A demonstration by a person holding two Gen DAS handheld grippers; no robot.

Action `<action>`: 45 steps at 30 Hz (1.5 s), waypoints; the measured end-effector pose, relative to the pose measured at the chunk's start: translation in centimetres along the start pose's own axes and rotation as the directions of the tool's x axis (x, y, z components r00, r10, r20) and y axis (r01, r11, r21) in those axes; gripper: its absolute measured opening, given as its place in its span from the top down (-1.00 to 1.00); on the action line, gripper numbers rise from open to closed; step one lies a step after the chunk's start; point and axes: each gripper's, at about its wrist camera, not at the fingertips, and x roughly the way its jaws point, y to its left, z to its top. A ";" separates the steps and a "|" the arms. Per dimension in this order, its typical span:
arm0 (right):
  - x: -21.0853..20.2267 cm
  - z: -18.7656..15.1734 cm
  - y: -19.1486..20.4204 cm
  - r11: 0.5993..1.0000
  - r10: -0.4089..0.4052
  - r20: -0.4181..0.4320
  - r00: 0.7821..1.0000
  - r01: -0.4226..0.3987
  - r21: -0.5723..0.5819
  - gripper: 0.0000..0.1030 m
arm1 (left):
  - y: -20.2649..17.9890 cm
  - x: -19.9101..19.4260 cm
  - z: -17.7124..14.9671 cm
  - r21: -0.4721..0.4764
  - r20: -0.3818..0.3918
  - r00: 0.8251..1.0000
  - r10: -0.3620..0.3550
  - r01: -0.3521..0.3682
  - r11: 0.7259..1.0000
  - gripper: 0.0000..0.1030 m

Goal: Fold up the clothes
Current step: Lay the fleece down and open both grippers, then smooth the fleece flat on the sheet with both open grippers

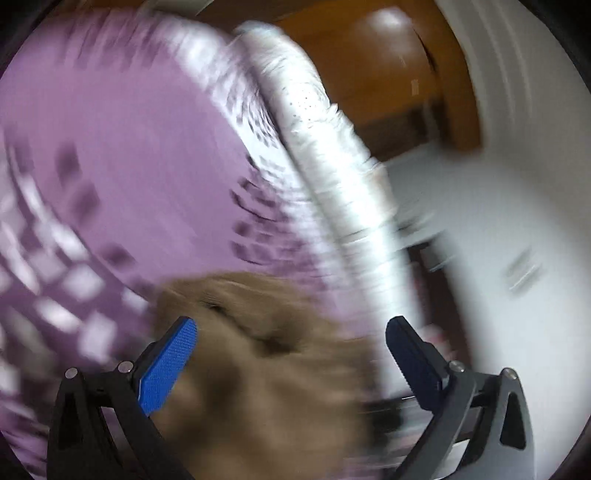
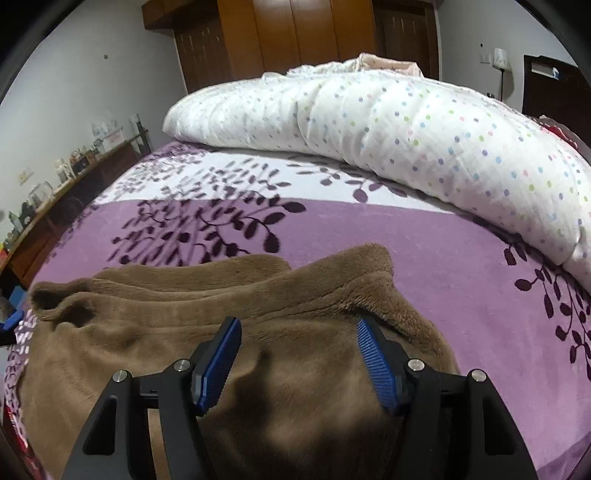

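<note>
In the left wrist view everything is smeared and blurry. The soft brown fleece garment [image 1: 258, 362] is a fuzzy lump low in the picture, lying on the purple bed blanket with dark leaf shapes [image 1: 110, 147]. The left gripper [image 1: 291, 332] has its two blue fingers spread wide, with the brown cloth seen between them. I cannot tell if they touch it. A long white rolled quilt [image 1: 332, 166] runs along the far side of the blanket. Past it are a brown wooden wardrobe [image 1: 388, 74] and a white wall [image 1: 517, 184].

In the right wrist view the picture is sharp. The brown garment [image 2: 258, 302] lies bunched in thick folds at the near side of the blanket [image 2: 443, 258]. The right gripper [image 2: 297, 332] is spread apart over it and grips nothing. There is lots of bare blanket beyond the garment. The white quilt with coloured dots [image 2: 406, 122] lies across the far side. Behind it stands the wardrobe [image 2: 295, 33]. A long wooden shelf crowded with small things [image 2: 55, 192] lines the left wall.
</note>
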 end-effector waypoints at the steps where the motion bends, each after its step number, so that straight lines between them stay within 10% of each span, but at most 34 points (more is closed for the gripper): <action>1: -0.5 -0.2 0.1 1.000 0.009 0.007 1.000 -0.009 -0.002 -0.31 | -1.5 0.5 -0.9 0.132 -0.016 0.994 0.112 -0.109 0.985 -1.00; 6: -2.8 -1.7 1.0 0.999 0.041 0.021 0.999 -0.041 -0.019 -0.31 | -5.4 4.9 -6.3 0.480 -0.046 0.924 0.380 -0.313 0.820 -1.00; 14: -3.9 -3.5 1.5 0.997 0.032 0.014 0.999 -0.031 -0.066 -0.31 | -5.3 10.7 -2.9 0.519 0.043 0.817 0.574 -0.509 0.686 -1.00; 26: -0.1 -4.8 0.5 0.999 0.005 -0.081 0.997 -0.009 -0.046 -0.36 | 1.3 13.8 1.9 0.302 -0.061 0.800 0.597 -0.555 0.775 -1.00; 38: -2.3 -2.5 1.1 0.998 0.058 -0.080 0.995 -0.060 -0.025 -0.37 | -4.9 9.0 -0.5 0.338 -0.016 0.903 0.430 -0.400 0.852 -1.00; 45: 1.0 0.8 4.8 0.989 0.075 -0.170 0.983 -0.095 -0.110 -0.38 | -4.4 14.4 -0.3 0.354 -0.129 0.879 0.459 -0.391 0.849 -1.00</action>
